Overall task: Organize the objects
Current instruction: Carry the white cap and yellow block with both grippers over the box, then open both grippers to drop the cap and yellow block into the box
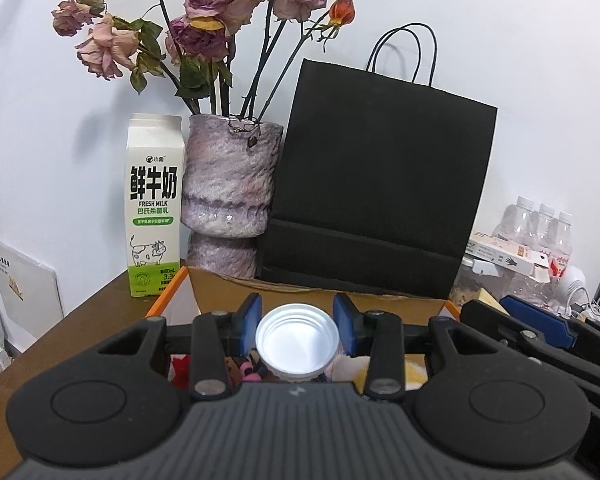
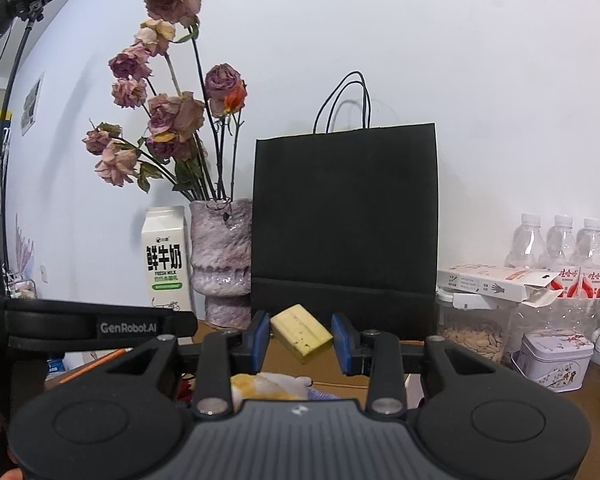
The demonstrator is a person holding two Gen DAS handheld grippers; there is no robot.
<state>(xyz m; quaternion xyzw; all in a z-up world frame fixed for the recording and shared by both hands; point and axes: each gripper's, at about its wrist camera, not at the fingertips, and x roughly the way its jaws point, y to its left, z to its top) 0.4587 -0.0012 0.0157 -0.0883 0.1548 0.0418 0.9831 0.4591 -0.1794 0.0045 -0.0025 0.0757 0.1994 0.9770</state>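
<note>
Two grippers each carry something above an open cardboard box (image 1: 316,300) on the wooden counter (image 1: 88,320). Blue-padded fingers of the left gripper (image 1: 297,326) pinch a white ribbed plastic cup (image 1: 297,342), mouth toward the camera. Those of the right gripper (image 2: 300,338) clamp a pale yellow rectangular block (image 2: 301,333), tilted, speckled. Behind stands a matte black paper bag (image 1: 380,184).

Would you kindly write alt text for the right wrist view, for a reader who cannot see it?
The right gripper holds a tilted yellow block between its blue pads, above an open cardboard box. Behind stand a black paper bag, a vase of dried roses and a fresh milk carton against a white wall.
</note>
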